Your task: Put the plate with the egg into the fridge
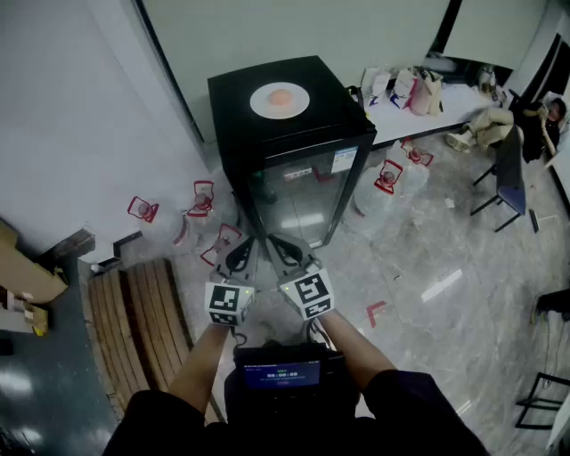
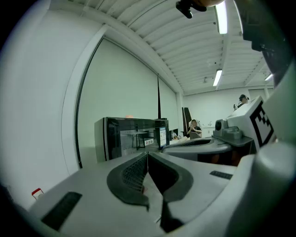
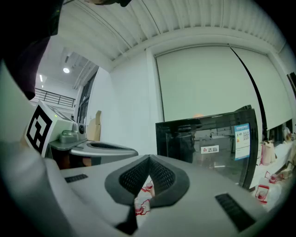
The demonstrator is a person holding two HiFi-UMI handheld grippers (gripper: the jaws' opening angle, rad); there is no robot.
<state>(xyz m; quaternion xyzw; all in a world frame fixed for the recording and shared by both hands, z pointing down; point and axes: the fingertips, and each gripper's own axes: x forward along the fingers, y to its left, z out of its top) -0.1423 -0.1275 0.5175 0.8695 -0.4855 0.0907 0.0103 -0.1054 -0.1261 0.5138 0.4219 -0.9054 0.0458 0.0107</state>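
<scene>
While the left hand-held gripper & right hand-held gripper are hovering closed & empty, egg is prob. risking rolling off plate atop fridge if tilted.

The fridge was glossy black, the plate white and the egg pale orange. The left gripper and right gripper were grey with black mesh-patterned jaws, each with a white cube patterned in black squares. The floor was grey marbled, the wall off-white, the pallet brown-slatted, the jugs clear with red handles.
</scene>
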